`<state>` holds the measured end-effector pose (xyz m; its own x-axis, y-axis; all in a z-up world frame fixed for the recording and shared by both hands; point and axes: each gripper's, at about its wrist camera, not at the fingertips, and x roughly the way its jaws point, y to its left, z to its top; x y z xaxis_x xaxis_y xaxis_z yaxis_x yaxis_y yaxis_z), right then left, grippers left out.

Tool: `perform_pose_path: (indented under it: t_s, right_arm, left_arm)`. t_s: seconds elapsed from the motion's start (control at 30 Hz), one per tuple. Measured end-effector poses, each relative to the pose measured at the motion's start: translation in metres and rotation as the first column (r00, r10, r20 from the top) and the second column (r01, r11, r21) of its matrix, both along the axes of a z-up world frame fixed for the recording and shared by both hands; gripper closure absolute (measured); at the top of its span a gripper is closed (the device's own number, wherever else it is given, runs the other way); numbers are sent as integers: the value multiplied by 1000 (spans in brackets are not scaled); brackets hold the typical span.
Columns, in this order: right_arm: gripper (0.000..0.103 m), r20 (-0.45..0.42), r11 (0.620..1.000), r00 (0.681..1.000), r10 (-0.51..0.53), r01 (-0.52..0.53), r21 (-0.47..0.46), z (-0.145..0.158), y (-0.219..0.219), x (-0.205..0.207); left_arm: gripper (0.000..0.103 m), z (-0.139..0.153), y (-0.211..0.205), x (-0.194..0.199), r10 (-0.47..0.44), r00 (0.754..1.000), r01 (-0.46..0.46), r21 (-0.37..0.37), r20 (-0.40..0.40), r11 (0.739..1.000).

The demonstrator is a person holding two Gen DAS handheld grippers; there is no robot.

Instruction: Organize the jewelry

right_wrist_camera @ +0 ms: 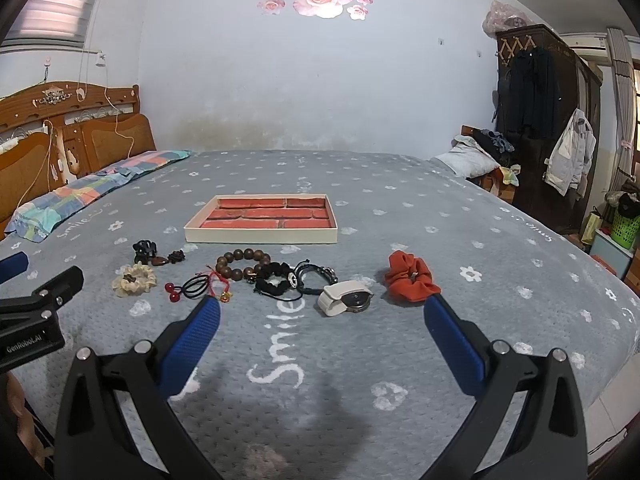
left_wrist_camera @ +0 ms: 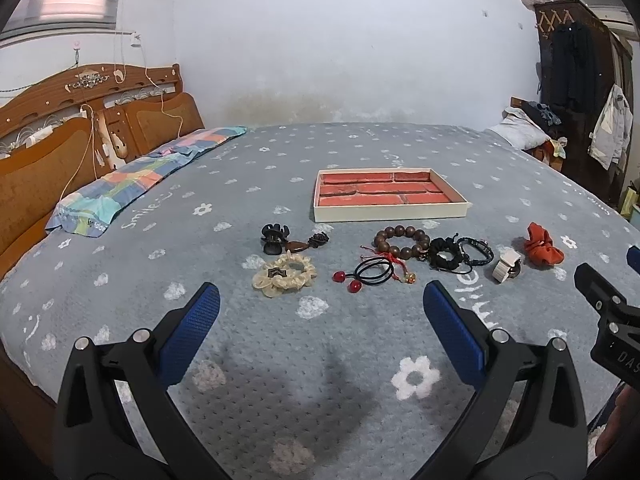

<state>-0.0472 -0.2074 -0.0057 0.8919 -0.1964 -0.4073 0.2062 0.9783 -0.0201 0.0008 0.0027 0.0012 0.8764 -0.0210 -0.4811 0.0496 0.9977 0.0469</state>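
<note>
A shallow cream tray with a red brick-pattern lining lies on the grey bed. In front of it lies a row of pieces: a black claw clip, a cream lace scrunchie, black hair ties with red beads, a brown bead bracelet, a black scrunchie, a watch with a white strap and an orange scrunchie. My left gripper and right gripper are open and empty, short of the row.
A patchwork pillow and a wooden headboard are at the left. A dark wardrobe with hanging clothes stands at the right, past the bed's edge. A green basket is on the floor.
</note>
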Motion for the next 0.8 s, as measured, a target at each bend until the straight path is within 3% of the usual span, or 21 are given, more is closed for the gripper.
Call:
perform_pose_path:
  t_s: [0.8]
  right_arm:
    - [4,7,1000,1000,-1,1,-6,2,-4,0]
  left_arm:
    - [5,2,2,-4,0,1000,0,3,9,1000]
